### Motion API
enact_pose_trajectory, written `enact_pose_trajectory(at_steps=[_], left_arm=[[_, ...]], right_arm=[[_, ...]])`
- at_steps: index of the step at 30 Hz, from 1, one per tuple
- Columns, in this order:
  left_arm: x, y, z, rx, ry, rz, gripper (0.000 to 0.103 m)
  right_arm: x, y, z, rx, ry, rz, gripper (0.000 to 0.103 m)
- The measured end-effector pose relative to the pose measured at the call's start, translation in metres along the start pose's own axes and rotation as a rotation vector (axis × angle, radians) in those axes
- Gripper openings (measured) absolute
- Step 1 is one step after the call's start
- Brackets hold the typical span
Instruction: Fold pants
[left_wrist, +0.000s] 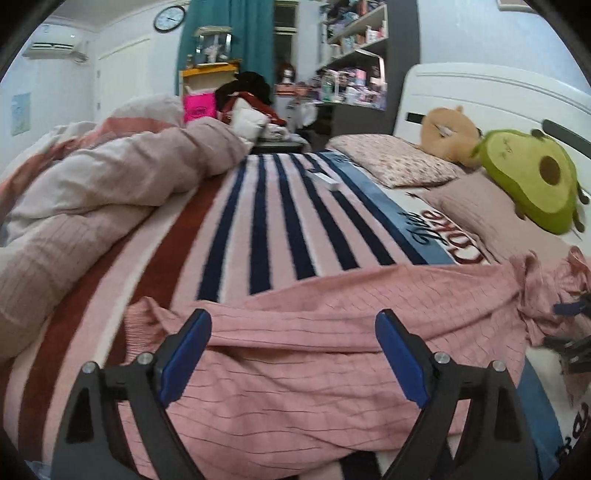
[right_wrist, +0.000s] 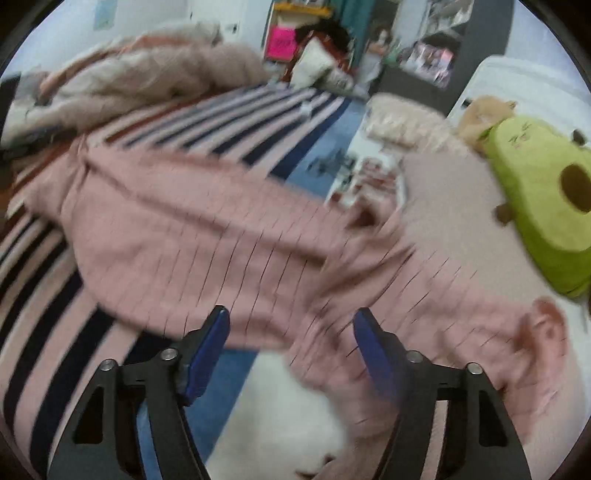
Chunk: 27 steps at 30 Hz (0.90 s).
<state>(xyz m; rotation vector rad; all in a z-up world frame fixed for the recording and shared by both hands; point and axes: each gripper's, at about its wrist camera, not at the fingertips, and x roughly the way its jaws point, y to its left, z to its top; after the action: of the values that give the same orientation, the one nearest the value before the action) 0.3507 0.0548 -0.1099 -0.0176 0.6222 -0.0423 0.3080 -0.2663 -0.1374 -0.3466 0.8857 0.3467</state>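
A lived-in home bedroom.

Ahead of the left tongs (left_wrist: 293, 349) a bed with a striped blanket (left_wrist: 280, 218) runs to a white headboard (left_wrist: 491, 99), with a floral pillow (left_wrist: 395, 158) and an avocado plush (left_wrist: 532, 177) ahead-right, a bunched duvet (left_wrist: 110, 177) ahead-left, and cluttered shelves (left_wrist: 354, 48), a wall clock (left_wrist: 169, 17) and an air conditioner (left_wrist: 53, 48) beyond.

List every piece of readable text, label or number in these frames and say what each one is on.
"Diet": script on the blue band of the striped blanket, seen upside down.
"Coke": red letters beside it, upside down, partly covered by the pink pants.
Pink bag: dark logo, too small to read.
Wall clock: numerals unreadable.
Shelf boxes: print too blurred.
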Motion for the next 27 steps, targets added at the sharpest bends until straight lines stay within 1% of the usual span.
enact_pose_trajectory(at_steps=[1, 3, 6, 9, 11, 12, 13, 16, 19, 20, 21, 24, 27], left_arm=[[0.002, -0.003, -0.001, 0.002, 0.007, -0.017, 0.088], [0.002, -0.007, -0.004, 0.011, 0.010, -0.019, 0.088], [0.006, -0.010, -0.007, 0.024, 0.015, -0.011, 0.088], [0.011, -0.007, -0.009, 0.017, 0.031, -0.015, 0.088], [0.014, -0.007, -0.010, 0.018, 0.038, -0.010, 0.088], [0.015, -0.008, -0.010, 0.021, 0.041, -0.010, 0.088], [0.016, -0.008, -0.011, 0.023, 0.043, -0.012, 0.088], [0.018, -0.012, -0.013, 0.030, 0.048, -0.022, 0.088], [0.020, -0.014, -0.014, 0.043, 0.059, -0.035, 0.088], [0.021, -0.014, -0.014, 0.045, 0.063, -0.040, 0.088], [0.023, -0.015, -0.015, 0.047, 0.069, -0.043, 0.088], [0.028, -0.016, -0.017, 0.055, 0.086, -0.043, 0.088], [0.031, -0.016, -0.018, 0.054, 0.096, -0.042, 0.088]], right_arm=[[0.009, 0.002, -0.004, -0.002, 0.025, -0.003, 0.063], [0.026, 0.003, -0.010, -0.017, 0.055, -0.041, 0.063], [0.045, 0.000, -0.017, -0.046, 0.073, -0.135, 0.065], [0.055, -0.007, -0.019, -0.043, 0.075, -0.177, 0.063], [0.058, -0.010, -0.018, -0.047, 0.081, -0.222, 0.041], [0.057, -0.009, -0.019, -0.059, 0.087, -0.264, 0.021], [0.055, -0.010, -0.018, -0.075, 0.090, -0.297, 0.012], [0.046, -0.020, -0.012, -0.057, 0.080, -0.302, 0.007], [0.029, -0.025, -0.002, -0.052, 0.023, -0.334, 0.006], [0.021, -0.027, 0.002, -0.043, 0.004, -0.319, 0.006], [0.017, -0.030, 0.005, -0.027, 0.004, -0.291, 0.006], [0.010, -0.043, 0.009, 0.030, 0.037, -0.210, 0.006], [0.008, -0.058, 0.006, 0.105, 0.076, -0.132, 0.006]])
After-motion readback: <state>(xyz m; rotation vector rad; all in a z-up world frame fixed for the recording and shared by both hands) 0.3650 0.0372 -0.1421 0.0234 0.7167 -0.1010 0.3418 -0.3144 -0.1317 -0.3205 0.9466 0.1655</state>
